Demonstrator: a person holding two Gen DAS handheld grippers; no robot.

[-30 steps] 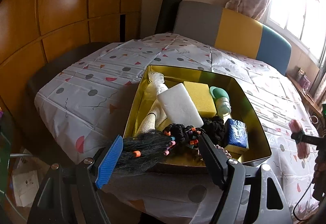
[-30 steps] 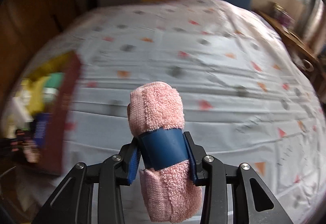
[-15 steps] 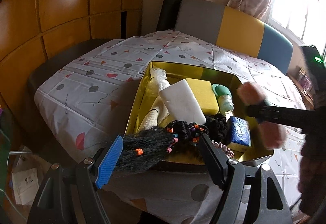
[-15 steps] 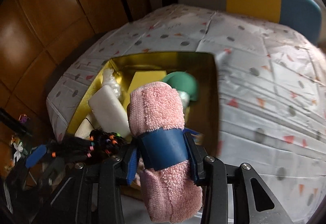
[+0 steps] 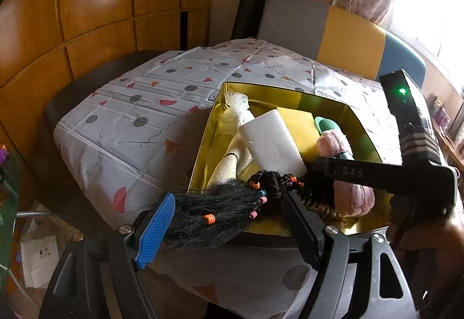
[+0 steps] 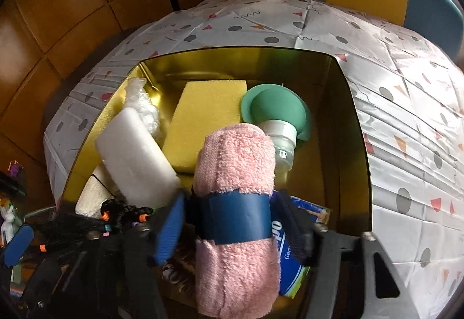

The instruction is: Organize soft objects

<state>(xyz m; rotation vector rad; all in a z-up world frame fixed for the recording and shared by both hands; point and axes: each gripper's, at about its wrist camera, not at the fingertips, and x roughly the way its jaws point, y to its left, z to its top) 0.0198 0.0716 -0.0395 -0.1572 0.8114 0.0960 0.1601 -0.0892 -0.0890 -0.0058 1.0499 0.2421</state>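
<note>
A gold tin box (image 5: 290,93) sits on the bed. My right gripper (image 6: 232,200) is low over the box's near right corner, and its jaws are opening. The rolled pink towel (image 6: 235,162) with a blue band stands between the spread pads, which no longer press on it. In the left wrist view the towel (image 5: 352,197) rests in the box under the right gripper's finger (image 5: 348,172). My left gripper (image 5: 229,197) hangs open at the box's front edge. A black hairpiece with coloured beads (image 5: 220,211) lies across that edge between its fingers.
The box also holds a white foam block (image 6: 136,153), a yellow sponge (image 6: 203,116), a green-capped bottle (image 6: 272,107), a blue tissue pack (image 6: 293,261) and a cream roll (image 5: 226,171). The patterned sheet (image 5: 145,116) spreads around it. Wooden wall panels (image 5: 87,14) stand on the left. A person's hand (image 5: 420,235) holds the right gripper.
The right gripper has carried the pink towel from over the bare sheet leftward and down into the box, and its pads have spread off the towel. The left gripper has stayed put.
</note>
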